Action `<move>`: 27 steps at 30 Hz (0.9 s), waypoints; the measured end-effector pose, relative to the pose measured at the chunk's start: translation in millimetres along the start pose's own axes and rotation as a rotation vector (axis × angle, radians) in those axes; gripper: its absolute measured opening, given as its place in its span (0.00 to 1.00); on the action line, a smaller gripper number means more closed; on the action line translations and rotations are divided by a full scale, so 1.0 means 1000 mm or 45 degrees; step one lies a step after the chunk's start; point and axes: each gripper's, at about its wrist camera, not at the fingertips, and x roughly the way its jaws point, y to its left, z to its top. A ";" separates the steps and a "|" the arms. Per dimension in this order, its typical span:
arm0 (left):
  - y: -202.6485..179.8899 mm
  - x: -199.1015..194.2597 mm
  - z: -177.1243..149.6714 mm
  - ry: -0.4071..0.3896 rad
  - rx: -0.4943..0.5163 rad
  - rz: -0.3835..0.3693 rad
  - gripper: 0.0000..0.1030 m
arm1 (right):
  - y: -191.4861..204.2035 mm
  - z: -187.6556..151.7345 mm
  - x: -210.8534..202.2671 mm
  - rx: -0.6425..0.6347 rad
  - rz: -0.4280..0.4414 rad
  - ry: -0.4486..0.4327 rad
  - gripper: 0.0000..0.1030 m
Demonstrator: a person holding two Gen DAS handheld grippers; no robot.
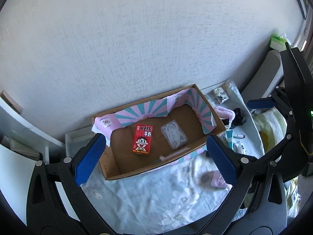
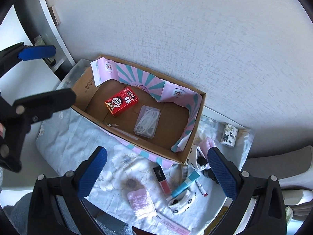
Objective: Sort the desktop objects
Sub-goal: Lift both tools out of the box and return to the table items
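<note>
Inside: red carton (image 2: 121, 101), perhaps milk.

An open cardboard box (image 2: 195, 117), lined with pink and teal paper, sits against the far wall. In it I see a red milk carton (image 2: 121, 101) lying flat on the left and a clear plastic case of white cord (image 2: 147, 121) to its right. On the floral cloth nearer me lie a lip-gloss tube (image 2: 162, 180), a blue tube (image 2: 185, 184), a pink folded cloth (image 2: 141, 203) and a small patterned sock (image 2: 182, 203).
</note>
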 end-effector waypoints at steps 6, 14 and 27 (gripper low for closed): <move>-0.009 -0.011 -0.007 -0.004 0.034 -0.012 1.00 | -0.010 -0.011 -0.016 0.025 -0.026 -0.020 1.00; -0.026 -0.013 -0.019 0.014 0.087 -0.017 1.00 | -0.039 -0.033 -0.031 0.116 -0.062 -0.033 1.00; -0.082 0.023 -0.061 0.150 0.147 -0.154 1.00 | -0.083 -0.097 -0.024 0.267 -0.070 0.041 1.00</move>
